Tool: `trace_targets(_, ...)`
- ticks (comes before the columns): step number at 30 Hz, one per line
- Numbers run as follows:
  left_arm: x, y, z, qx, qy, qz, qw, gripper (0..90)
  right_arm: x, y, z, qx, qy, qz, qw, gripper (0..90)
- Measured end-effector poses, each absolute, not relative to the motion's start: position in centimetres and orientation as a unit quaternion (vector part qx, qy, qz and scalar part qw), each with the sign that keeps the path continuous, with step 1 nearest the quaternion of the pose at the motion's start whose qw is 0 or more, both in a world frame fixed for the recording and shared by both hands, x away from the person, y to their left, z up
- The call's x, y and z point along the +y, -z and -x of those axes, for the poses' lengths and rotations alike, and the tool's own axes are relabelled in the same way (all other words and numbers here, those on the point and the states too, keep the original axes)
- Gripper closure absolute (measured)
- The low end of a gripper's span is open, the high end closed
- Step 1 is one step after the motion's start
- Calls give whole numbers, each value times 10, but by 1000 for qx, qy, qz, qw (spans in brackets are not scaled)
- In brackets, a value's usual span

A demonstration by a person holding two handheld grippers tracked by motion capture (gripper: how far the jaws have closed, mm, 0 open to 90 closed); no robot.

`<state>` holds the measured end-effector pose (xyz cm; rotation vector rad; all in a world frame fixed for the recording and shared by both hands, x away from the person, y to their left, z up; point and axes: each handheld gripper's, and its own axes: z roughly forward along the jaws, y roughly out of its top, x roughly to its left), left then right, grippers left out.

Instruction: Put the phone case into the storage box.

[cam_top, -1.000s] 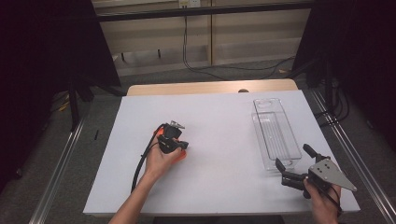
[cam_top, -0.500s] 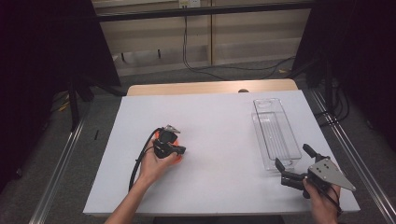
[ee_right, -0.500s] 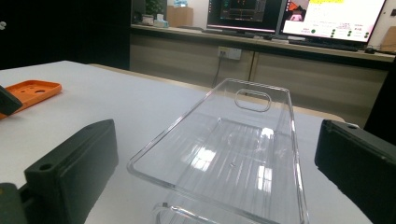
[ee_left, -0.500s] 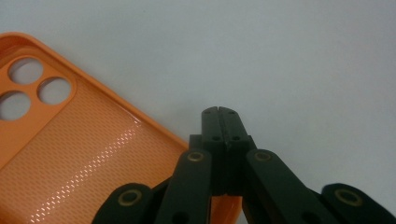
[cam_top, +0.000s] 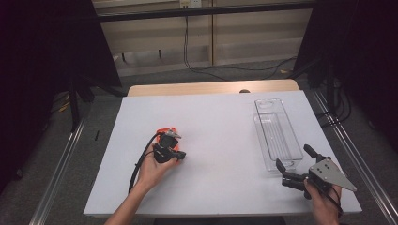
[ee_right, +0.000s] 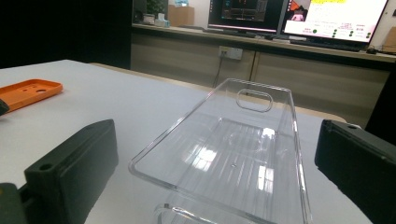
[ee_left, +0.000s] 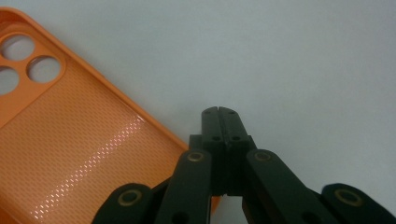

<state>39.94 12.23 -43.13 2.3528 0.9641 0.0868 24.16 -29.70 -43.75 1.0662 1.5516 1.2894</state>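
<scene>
The orange case [ee_left: 70, 135] lies just left of the closed, empty left tool [ee_left: 218, 111] (right tool [cam_top: 293, 159] open, far right, by the tray [cam_top: 277, 133])

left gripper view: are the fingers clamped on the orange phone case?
No, the left gripper has its fingers shut on nothing, tips over bare table, with the orange phone case beside them.

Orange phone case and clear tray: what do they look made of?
Orange phone case: probably soft silicone or rubbery plastic, with a matte, finely dotted inner texture. Clear rectangular tray: likely rigid transparent plastic, glossy, with sharp reflections and a ribbed floor.
</scene>
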Motion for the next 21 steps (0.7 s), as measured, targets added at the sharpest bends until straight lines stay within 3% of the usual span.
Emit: trace_targets(21,145,434,-392,384,-20,-868,313,900,-297,437,-240,619,-514,-424,416,0)
